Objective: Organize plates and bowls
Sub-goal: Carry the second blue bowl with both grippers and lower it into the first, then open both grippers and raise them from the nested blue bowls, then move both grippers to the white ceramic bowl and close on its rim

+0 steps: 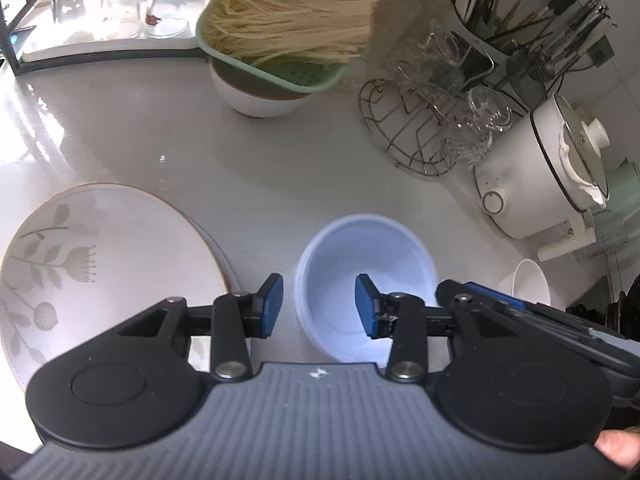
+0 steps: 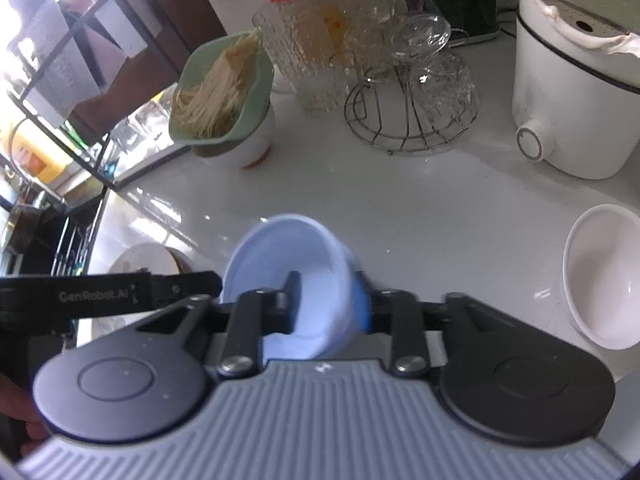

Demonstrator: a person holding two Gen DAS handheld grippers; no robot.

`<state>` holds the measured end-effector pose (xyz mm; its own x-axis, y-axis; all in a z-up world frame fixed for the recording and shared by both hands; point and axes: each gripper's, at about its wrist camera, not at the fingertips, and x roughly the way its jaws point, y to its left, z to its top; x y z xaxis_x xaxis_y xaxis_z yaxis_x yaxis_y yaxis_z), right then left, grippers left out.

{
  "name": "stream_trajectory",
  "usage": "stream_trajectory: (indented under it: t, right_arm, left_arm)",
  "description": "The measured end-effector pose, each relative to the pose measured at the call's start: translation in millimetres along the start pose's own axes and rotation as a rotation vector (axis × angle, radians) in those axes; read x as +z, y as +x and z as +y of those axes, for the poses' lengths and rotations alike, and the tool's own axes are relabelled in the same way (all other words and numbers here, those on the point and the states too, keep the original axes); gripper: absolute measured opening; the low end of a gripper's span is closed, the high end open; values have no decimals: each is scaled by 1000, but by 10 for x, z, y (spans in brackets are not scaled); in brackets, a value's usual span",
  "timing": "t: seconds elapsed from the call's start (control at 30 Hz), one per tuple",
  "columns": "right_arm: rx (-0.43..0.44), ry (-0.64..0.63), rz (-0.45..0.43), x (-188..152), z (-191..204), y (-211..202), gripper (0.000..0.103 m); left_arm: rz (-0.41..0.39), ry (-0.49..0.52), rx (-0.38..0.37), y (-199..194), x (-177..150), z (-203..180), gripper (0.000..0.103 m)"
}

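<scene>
**A:** Where does the blue bowl (image 1: 372, 248) sit?

**B:** On the counter (image 1: 260, 160), just beside the flowered plate (image 1: 120, 248), not touching it. It looks tipped in the right wrist view, though it is blurred there.

**A:** And the tongs?

**B:** Both are released. The left gripper (image 1: 319, 306) straddles the bowl's wall on the side facing the plate, one pad outside and one inside, with clear gaps. The right gripper (image 2: 327, 302) straddles the wall on the side away from the plate, and its inner finger stands off the wall too.

**A:** So nothing is pinched. What makes this step go well?

**B:** I'd say let the bowl settle flat before doing anything else. One gripper is enough for a light bowl, so draw the other straight up to avoid hooking the rim. The white bowl (image 2: 600, 280), farther from the plate, looks like its natural partner for stacking.

**A:** Risks?

**B:** Thin, slick wall. Pinch low on it and lift level.
</scene>
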<state>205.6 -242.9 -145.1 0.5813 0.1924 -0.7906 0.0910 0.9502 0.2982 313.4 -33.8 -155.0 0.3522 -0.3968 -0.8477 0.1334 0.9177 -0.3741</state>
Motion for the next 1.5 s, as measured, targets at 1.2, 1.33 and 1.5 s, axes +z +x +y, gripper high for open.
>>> stream_trajectory:
  t: [1.2, 1.33, 1.5]
  right_arm:
    - [-155, 30, -327, -240, 451, -1108, 33]
    - [-208, 79, -338, -280, 434, -1159, 33]
    - [-245, 118, -331, -377, 277, -1163, 33]
  left_arm:
    - [-235, 328, -114, -1188, 31, -144, 45]
    - [-210, 348, -120, -1159, 36, -145, 45]
    - [-176, 374, -157, -998, -11, -244, 45]
